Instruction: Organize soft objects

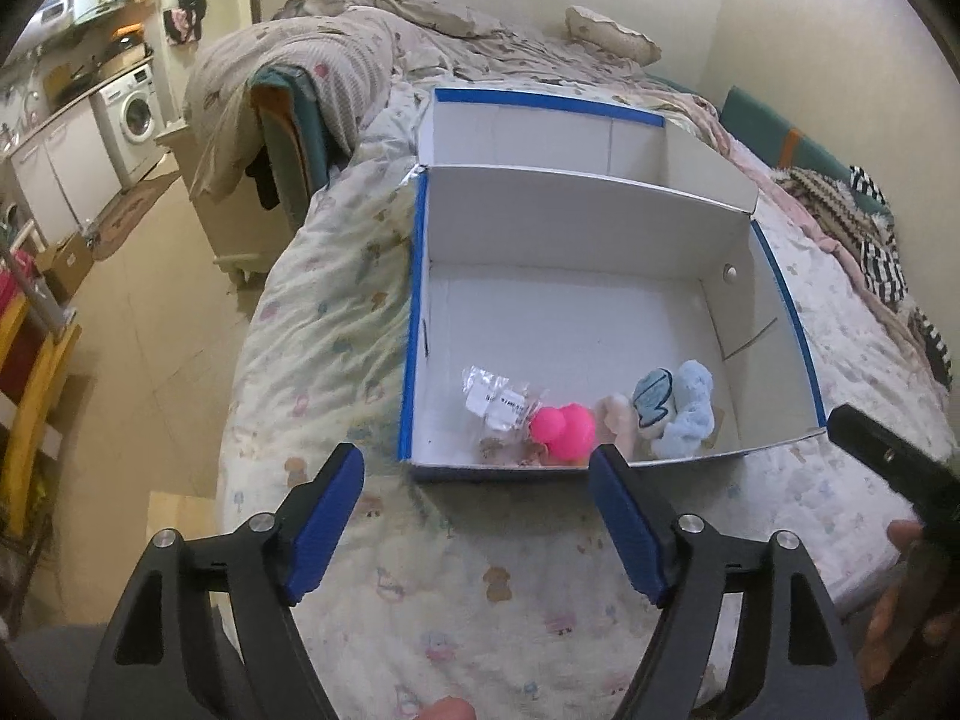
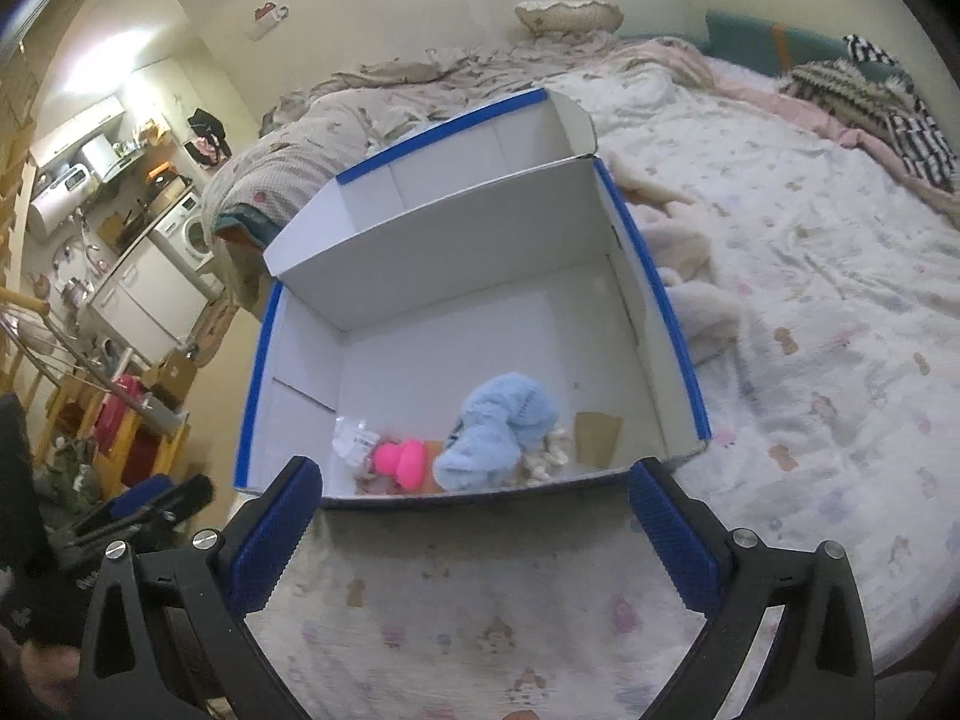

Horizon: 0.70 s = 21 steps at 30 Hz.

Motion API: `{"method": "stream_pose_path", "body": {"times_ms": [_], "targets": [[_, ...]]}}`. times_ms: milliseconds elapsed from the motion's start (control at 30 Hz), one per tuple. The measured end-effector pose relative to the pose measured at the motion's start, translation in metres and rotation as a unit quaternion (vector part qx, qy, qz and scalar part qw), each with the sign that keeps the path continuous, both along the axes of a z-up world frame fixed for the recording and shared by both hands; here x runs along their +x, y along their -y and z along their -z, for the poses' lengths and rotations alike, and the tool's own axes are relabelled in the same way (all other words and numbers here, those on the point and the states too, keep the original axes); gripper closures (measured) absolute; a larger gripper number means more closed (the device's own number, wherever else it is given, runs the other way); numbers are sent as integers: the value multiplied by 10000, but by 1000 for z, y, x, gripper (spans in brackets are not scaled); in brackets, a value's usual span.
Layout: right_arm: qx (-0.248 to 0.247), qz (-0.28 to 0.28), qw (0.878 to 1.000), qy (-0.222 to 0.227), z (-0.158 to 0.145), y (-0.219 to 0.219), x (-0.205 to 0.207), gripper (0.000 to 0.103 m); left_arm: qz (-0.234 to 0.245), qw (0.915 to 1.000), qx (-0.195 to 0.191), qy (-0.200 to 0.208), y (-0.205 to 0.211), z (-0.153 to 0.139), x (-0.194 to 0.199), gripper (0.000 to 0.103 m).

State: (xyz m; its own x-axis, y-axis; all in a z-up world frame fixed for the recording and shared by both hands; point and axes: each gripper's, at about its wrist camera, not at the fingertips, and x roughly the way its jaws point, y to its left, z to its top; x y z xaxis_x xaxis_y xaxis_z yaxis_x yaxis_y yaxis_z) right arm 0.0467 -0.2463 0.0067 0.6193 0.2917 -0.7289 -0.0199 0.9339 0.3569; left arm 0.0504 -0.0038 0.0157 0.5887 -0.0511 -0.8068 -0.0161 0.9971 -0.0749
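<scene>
An open white box with blue edges (image 1: 414, 324) (image 2: 654, 276) lies on the bed, its lid folded back. Along its near wall lie a bright pink soft toy (image 1: 564, 429) (image 2: 401, 461), a light blue plush (image 1: 690, 414) (image 2: 498, 429), a cream plush piece (image 1: 618, 414) (image 2: 549, 456) and a clear plastic packet (image 1: 495, 399) (image 2: 354, 438). My left gripper (image 1: 477, 474) is open and empty, just short of the box's near wall. My right gripper (image 2: 474, 489) is open and empty, also at the near wall. The right gripper shows at the left wrist view's right edge (image 1: 888, 462).
The bed carries a patterned quilt (image 1: 336, 324) (image 2: 828, 324), a rumpled blanket (image 1: 300, 66), a pillow (image 2: 567, 15) and striped clothes (image 2: 900, 114). A cream plush blanket (image 2: 690, 276) lies right of the box. The floor, a washing machine (image 1: 135, 114) and cabinets are to the left.
</scene>
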Motion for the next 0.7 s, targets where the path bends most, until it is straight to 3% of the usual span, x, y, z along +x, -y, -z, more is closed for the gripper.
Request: {"method": "stream_pose_path", "body": {"times_ms": [67, 200, 467, 700], "targets": [[-159, -4, 9998, 141, 2, -3, -5, 0, -102, 9998, -43, 178, -6, 0, -6, 26], [-663, -142, 9964, 515, -4, -13, -12, 0, -279, 9965, 122, 785, -9, -6, -19, 7], [-712, -76, 9923, 1012, -15, -13, -15, 0, -17, 9916, 353, 1241, 2, -11, -28, 4], [-797, -61, 9922, 954, -13, -14, -12, 0, -63, 9930, 233, 1154, 2, -9, -21, 4]]}}
